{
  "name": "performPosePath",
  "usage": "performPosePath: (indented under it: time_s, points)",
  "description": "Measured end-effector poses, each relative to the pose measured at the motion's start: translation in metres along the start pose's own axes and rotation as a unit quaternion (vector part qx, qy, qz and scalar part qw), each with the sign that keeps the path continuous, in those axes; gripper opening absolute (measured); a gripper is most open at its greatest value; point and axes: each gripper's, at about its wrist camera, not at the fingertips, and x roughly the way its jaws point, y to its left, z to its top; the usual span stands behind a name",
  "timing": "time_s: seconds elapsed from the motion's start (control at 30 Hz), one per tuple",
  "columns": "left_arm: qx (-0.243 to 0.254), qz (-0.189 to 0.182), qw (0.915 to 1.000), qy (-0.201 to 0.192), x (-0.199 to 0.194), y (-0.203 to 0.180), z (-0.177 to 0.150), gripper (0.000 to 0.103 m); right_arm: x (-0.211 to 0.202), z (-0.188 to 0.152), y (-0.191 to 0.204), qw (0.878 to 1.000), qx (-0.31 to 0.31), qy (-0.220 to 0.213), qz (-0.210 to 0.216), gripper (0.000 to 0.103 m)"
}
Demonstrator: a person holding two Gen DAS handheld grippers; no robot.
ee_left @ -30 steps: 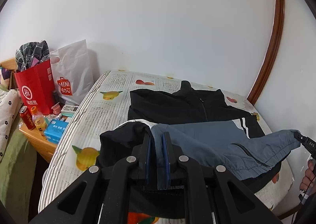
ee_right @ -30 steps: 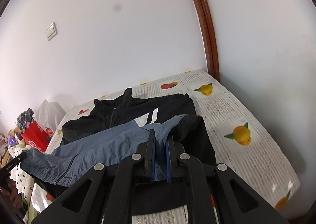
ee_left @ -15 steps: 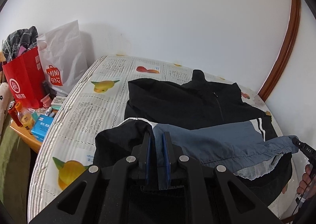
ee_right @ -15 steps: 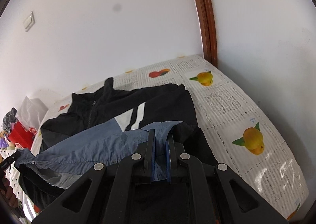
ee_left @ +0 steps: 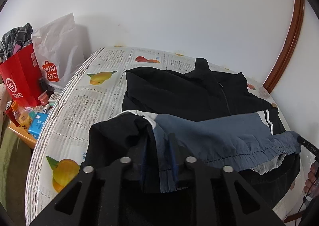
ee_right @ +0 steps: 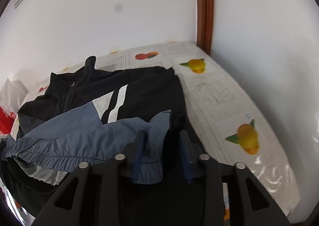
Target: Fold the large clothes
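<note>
Jacket (ee_left: 199,94) on bed; red bag (ee_left: 22,78) holds, seemingly, plaid cloth (ee_left: 15,36).

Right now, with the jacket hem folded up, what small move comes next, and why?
Probably draw both tools straight back off the jacket. The right tool stands open, the blue hem lying loose between its fingers; the left tool looks parted too, so this fold seems laid.

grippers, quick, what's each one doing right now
left gripper: open, blue hem of the jacket lies between its fingers.
right gripper: open, hem draped over its left finger.
</note>
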Motion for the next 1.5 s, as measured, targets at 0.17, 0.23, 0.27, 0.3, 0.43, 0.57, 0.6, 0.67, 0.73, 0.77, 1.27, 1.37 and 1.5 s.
performPosePath:
  time_s: [0.17,0.23,0.27,0.3,0.43,0.57,0.6,0.67,0.73,0.77,1.27,1.37,1.5]
  points:
    - [0.013,0.007,0.9999,-0.002,-0.015,-0.005,-0.006,0.031,-0.032,-0.002,-0.001,1.000,-0.010,-0.017,0.003,0.043]
    - [0.015,0.007,0.9998,-0.008,-0.025,-0.006,-0.009,0.035,-0.046,-0.005,0.000,1.000,-0.010,-0.025,0.011,0.043]
    - [0.015,0.008,0.9998,-0.011,-0.029,-0.006,-0.010,0.036,-0.051,-0.007,0.001,0.999,-0.012,-0.027,0.014,0.043]
    - [0.016,0.008,0.9998,-0.013,-0.033,-0.006,-0.012,0.038,-0.057,-0.009,0.004,0.999,-0.015,-0.028,0.018,0.043]
    - [0.014,0.006,0.9997,-0.018,-0.049,-0.004,-0.022,0.041,-0.069,-0.024,0.017,0.998,-0.037,-0.018,0.039,0.038]
    - [0.013,-0.021,0.9997,-0.005,-0.056,-0.001,-0.039,0.041,-0.064,-0.044,0.031,0.997,-0.053,0.006,0.056,0.033]
    - [0.011,-0.029,0.9995,0.000,-0.056,-0.001,-0.043,0.041,-0.059,-0.051,0.035,0.996,-0.056,0.015,0.061,0.032]
    - [0.013,-0.050,0.9986,0.012,-0.058,-0.003,-0.050,0.041,-0.051,-0.061,0.041,0.996,-0.060,0.029,0.066,0.026]
    - [0.021,-0.065,0.9974,0.022,-0.059,-0.005,-0.058,0.041,-0.040,-0.068,0.046,0.995,-0.058,0.045,0.074,0.025]
    - [0.030,-0.073,0.9965,0.028,-0.058,-0.008,-0.063,0.041,-0.035,-0.071,0.048,0.994,-0.057,0.052,0.077,0.025]
    - [0.087,-0.076,0.9898,0.083,0.000,-0.042,-0.073,0.041,0.010,-0.071,0.085,0.990,-0.080,0.092,0.070,0.024]
    - [0.109,-0.061,0.9900,0.065,0.004,-0.049,-0.072,0.041,0.015,-0.073,0.086,0.990,-0.082,0.096,0.064,0.024]
    - [0.115,-0.037,0.9919,0.041,0.005,-0.055,-0.063,0.041,0.016,-0.068,0.092,0.989,-0.087,0.098,0.061,0.024]
